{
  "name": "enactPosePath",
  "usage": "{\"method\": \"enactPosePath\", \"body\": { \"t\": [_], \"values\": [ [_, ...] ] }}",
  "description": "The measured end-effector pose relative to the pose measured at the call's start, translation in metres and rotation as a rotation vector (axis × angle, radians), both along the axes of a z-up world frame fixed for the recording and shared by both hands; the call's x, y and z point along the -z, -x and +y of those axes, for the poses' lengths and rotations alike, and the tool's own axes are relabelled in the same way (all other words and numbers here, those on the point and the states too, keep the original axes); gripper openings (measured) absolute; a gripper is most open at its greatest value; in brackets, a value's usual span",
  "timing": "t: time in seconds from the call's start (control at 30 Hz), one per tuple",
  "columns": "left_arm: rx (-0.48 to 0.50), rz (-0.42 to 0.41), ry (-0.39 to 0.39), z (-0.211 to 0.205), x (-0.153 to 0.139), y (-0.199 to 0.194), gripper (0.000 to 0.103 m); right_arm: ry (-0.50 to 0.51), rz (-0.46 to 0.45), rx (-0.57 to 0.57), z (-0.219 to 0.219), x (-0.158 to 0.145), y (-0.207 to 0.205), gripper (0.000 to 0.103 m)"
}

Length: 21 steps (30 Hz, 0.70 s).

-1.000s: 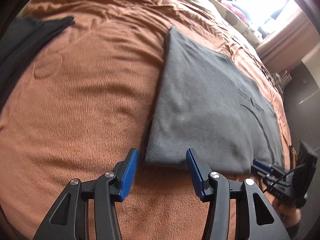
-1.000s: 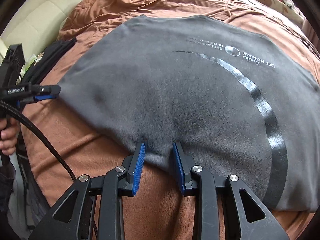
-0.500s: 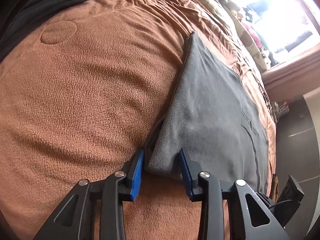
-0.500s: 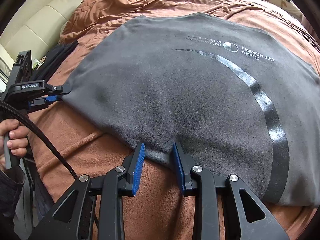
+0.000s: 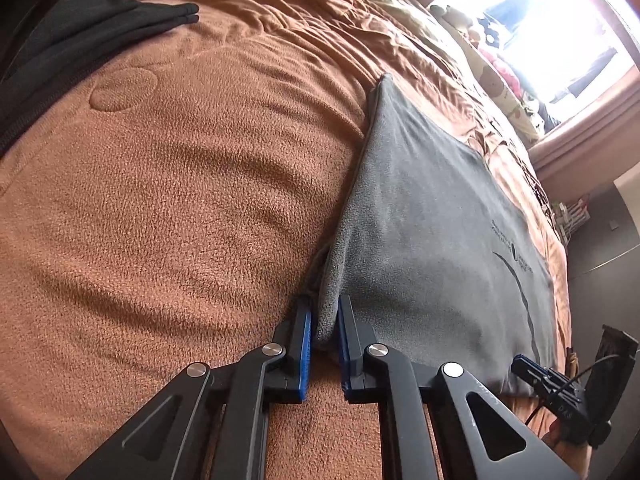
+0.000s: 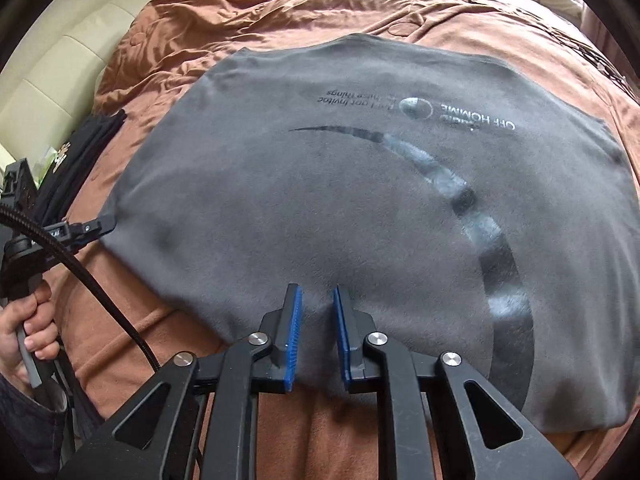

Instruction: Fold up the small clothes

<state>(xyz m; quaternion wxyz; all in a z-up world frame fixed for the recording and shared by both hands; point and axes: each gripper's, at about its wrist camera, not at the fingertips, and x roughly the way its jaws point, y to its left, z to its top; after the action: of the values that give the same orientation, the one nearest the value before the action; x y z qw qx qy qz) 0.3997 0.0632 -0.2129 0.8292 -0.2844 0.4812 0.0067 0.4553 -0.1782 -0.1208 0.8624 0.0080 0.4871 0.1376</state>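
Grey tee flat on brown blanket, print reads "OFF HOMME" (smaller txt prob illegible), left gripper and right gripper just closed, both pinching its near hem.

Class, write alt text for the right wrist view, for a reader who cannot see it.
The right gripper, with blue-padded black fingers, has just closed on the near edge of a grey printed T-shirt lying flat on a brown fleece blanket. At far left, the left gripper pinches the shirt's corner.
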Motion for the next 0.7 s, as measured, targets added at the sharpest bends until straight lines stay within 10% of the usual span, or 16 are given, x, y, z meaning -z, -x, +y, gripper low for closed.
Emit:
{"method": "enactPosePath", "body": {
  "t": [0.7],
  "values": [
    [-0.03,-0.044,0.001,-0.002,0.003,0.008,0.012,0.058,0.024,0.113,-0.007,0.002,-0.071,0.011]
  ]
}}
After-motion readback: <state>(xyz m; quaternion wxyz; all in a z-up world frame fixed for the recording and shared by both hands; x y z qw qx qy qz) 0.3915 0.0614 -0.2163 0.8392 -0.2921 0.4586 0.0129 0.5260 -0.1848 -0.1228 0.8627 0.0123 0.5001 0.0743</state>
